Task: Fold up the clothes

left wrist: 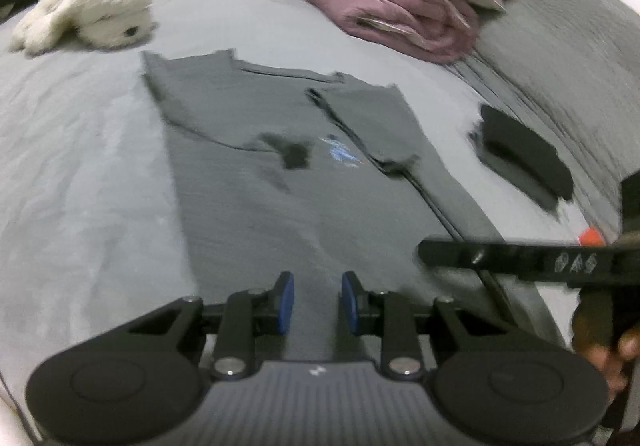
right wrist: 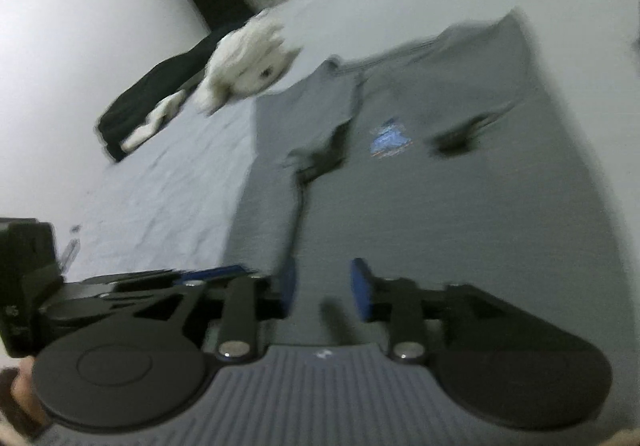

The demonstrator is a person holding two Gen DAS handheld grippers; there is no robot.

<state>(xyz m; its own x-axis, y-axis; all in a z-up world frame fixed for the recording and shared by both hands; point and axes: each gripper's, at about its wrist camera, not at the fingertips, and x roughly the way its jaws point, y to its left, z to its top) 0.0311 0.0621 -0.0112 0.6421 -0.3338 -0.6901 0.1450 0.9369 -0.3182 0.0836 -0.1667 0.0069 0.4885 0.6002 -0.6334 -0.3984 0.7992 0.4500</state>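
With both sleeves folded in, the grey cotton T-shirt lies flat on the bed; left tool and right tool, narrowly parted and empty, hover over its hem, which needs gripping next.

**Little legible writing**

The grey short-sleeved T-shirt carries a small blue chest print, too blurred to read. A black bar of the other hand-held gripper in the left wrist view bears pale embossed marks, perhaps "0A5", uncertain. A small white logo sits on the ribbed grey housing, illegible.
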